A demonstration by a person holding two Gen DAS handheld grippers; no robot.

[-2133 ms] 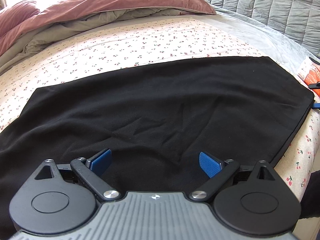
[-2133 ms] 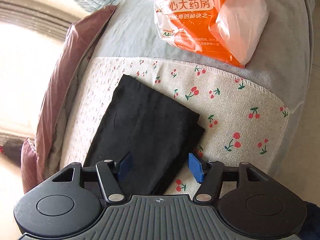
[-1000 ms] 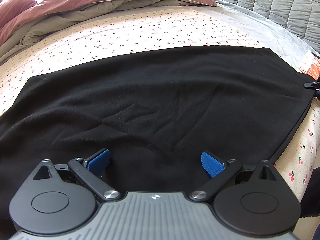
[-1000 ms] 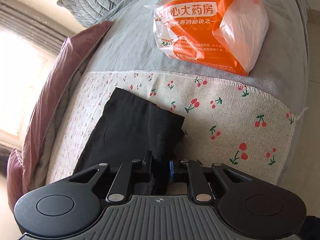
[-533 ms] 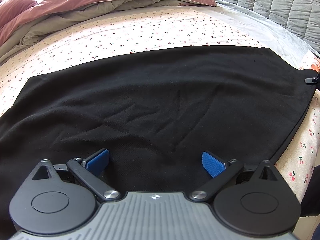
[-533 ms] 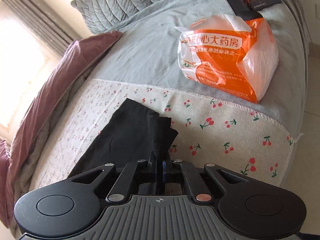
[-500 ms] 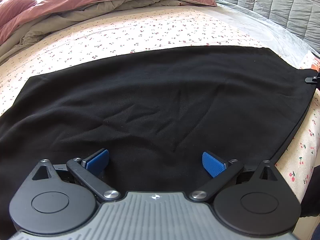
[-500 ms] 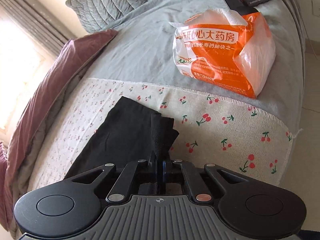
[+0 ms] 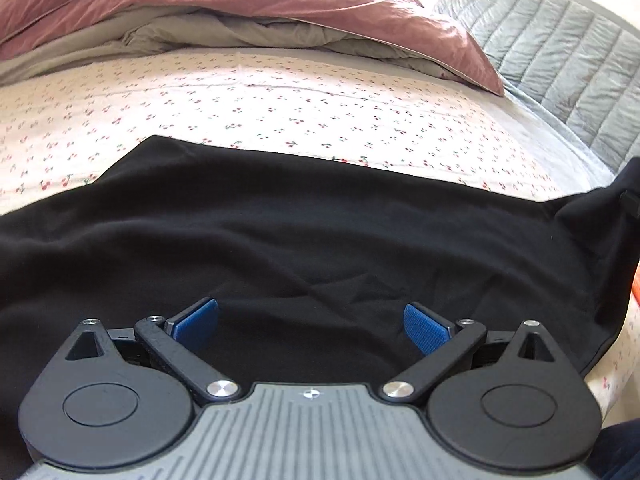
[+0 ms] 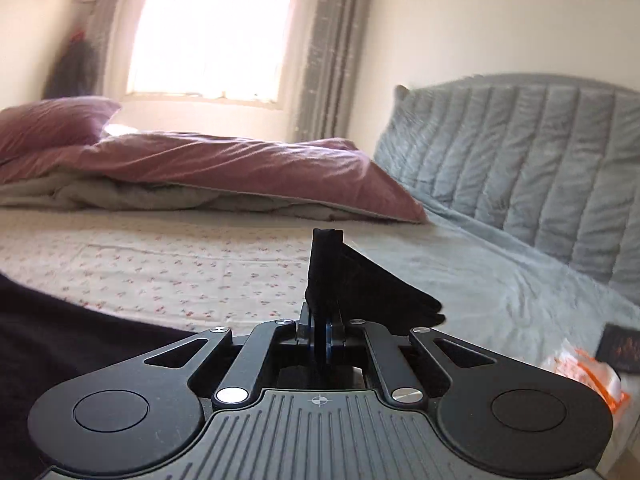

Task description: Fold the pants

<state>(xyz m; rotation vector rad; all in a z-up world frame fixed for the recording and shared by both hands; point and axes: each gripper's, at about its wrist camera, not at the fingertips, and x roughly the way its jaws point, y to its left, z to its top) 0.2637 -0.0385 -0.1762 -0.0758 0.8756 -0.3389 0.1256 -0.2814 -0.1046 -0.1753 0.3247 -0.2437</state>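
- Black pants (image 9: 304, 236) lie spread flat across the near half of the bed, on the cherry-print sheet (image 9: 280, 108), reaching from the left edge of the left wrist view almost to its right edge
- Cloth shows shallow creases toward the near edge of the bed; the far hem line runs roughly straight across the sheet
- Left gripper (image 9: 311, 322) hovers over the near part of the pants with its jaws standing wide apart; blue pads (image 9: 424, 326) are bare, nothing pressed between them
- Right gripper (image 10: 322, 334) has its jaws clamped tight on a corner of the pants (image 10: 344, 276); the pinched cloth stands up in a peak above the fingertips and hangs off to the right
- In the left wrist view the right end of the pants is raised off the sheet at the right edge of the bed
- Mauve duvet (image 10: 224, 164) lies bunched along the far side of the bed, with a mauve pillow (image 10: 48, 120) at the far left
- Grey quilted cover (image 10: 532, 160) rises at the far right corner
- Orange-and-white plastic bag (image 10: 588, 376) sits near the right edge of the bed, a dark flat object (image 10: 620, 348) just beside it, too blurred to identify
- Window (image 10: 212, 36) behind the bed is brightly lit, grey curtain (image 10: 332, 48) beside it
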